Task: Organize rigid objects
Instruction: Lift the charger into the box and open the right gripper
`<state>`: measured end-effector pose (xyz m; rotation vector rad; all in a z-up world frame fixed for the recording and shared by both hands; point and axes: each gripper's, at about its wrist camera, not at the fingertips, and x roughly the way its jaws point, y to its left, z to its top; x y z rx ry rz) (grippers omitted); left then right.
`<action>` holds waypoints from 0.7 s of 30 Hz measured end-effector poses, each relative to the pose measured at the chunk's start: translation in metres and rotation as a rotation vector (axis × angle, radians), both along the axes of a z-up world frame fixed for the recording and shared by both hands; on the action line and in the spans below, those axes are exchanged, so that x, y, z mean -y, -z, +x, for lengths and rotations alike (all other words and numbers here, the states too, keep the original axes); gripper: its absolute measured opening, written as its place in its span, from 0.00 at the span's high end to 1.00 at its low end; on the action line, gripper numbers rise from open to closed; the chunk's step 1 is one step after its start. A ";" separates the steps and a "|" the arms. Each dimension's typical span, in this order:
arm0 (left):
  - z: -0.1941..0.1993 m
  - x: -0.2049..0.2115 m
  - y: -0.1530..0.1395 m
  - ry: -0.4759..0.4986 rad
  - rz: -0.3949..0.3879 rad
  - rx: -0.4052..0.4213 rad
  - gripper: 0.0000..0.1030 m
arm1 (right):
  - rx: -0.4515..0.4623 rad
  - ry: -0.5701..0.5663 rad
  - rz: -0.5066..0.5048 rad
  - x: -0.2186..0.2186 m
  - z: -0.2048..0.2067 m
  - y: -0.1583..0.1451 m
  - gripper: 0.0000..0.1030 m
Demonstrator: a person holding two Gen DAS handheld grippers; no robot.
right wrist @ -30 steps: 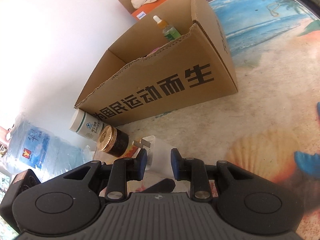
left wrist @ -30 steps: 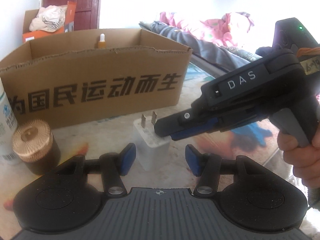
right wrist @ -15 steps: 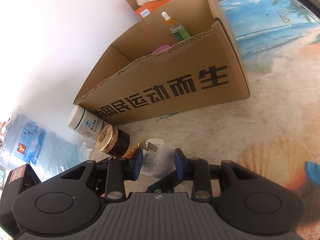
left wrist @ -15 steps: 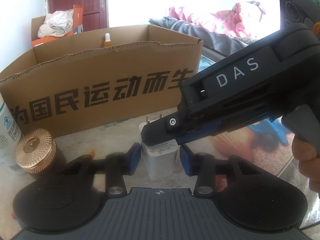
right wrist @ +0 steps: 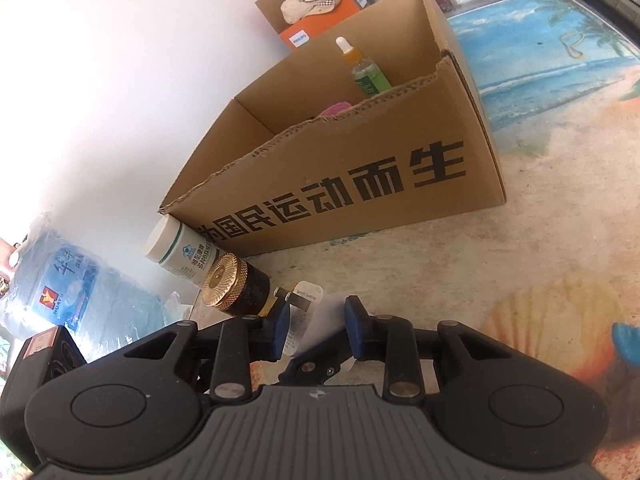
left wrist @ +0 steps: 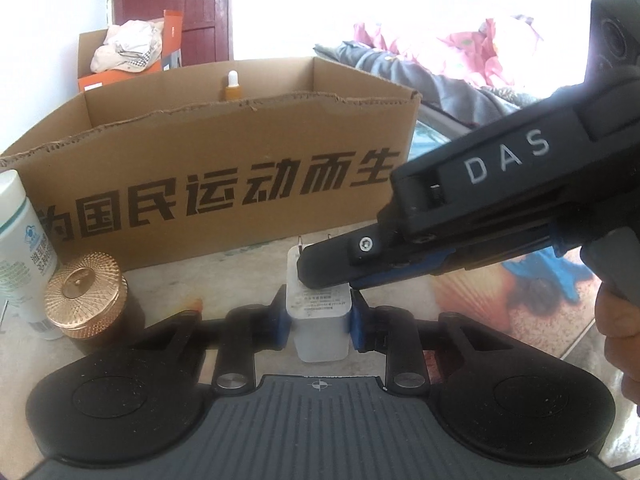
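A white plug charger point(left wrist: 319, 320) stands on the table with its two prongs up. My left gripper point(left wrist: 319, 322) is shut on its sides. My right gripper point(right wrist: 318, 326) comes in from the right, and its fingers point(left wrist: 340, 264) lie across the charger's top in the left wrist view. In the right wrist view its jaws stand apart around the charger point(right wrist: 302, 312), so it is open. Behind stands an open cardboard box point(left wrist: 224, 184) point(right wrist: 360, 168) holding a dropper bottle point(right wrist: 362, 66) and something pink.
A gold-lidded dark jar point(left wrist: 86, 294) point(right wrist: 236, 290) and a white bottle point(left wrist: 20, 248) point(right wrist: 180, 250) stand left of the charger by the box. A blue water jug point(right wrist: 68, 284) sits beyond the table's left edge. The beach-print tabletop point(right wrist: 560, 240) spreads to the right.
My left gripper has moved forward and closed on the charger. My right gripper's jaws have widened and it has shifted over the charger's top.
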<state>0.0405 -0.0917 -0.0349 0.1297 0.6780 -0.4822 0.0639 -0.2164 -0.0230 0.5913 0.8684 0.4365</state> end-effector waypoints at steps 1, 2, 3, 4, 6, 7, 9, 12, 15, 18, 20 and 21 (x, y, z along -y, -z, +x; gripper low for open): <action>-0.001 0.001 -0.001 -0.001 0.001 0.006 0.74 | 0.007 -0.001 -0.003 0.000 -0.001 -0.002 0.69; -0.002 0.001 -0.002 -0.003 0.002 0.010 0.74 | 0.012 -0.001 -0.005 -0.001 -0.002 -0.003 0.69; -0.002 0.001 -0.002 -0.004 0.002 0.011 0.74 | 0.014 0.000 -0.007 -0.001 -0.002 -0.004 0.69; -0.003 0.000 -0.002 -0.005 0.000 0.010 0.74 | 0.016 0.001 -0.009 -0.001 -0.003 -0.005 0.69; -0.005 0.000 -0.003 -0.005 0.002 0.014 0.74 | 0.024 0.001 -0.014 -0.002 -0.004 -0.006 0.69; -0.006 0.000 -0.004 -0.005 0.003 0.017 0.74 | 0.026 0.001 -0.013 -0.001 -0.005 -0.007 0.69; -0.009 -0.001 -0.009 -0.005 0.003 0.031 0.74 | 0.037 -0.002 -0.006 -0.001 -0.008 -0.011 0.69; -0.012 -0.002 -0.021 -0.009 0.001 0.062 0.74 | 0.068 -0.006 -0.005 -0.001 -0.012 -0.022 0.69; -0.012 -0.005 -0.040 -0.018 -0.002 0.118 0.74 | 0.127 -0.015 -0.010 -0.003 -0.011 -0.044 0.69; -0.003 -0.007 -0.066 -0.027 -0.009 0.182 0.74 | 0.211 -0.027 -0.026 -0.005 -0.005 -0.072 0.69; 0.008 -0.007 -0.082 -0.032 -0.012 0.217 0.74 | 0.260 -0.034 -0.035 -0.006 0.005 -0.091 0.68; 0.015 -0.006 -0.089 -0.034 -0.013 0.227 0.74 | 0.279 -0.038 -0.038 -0.006 0.012 -0.100 0.68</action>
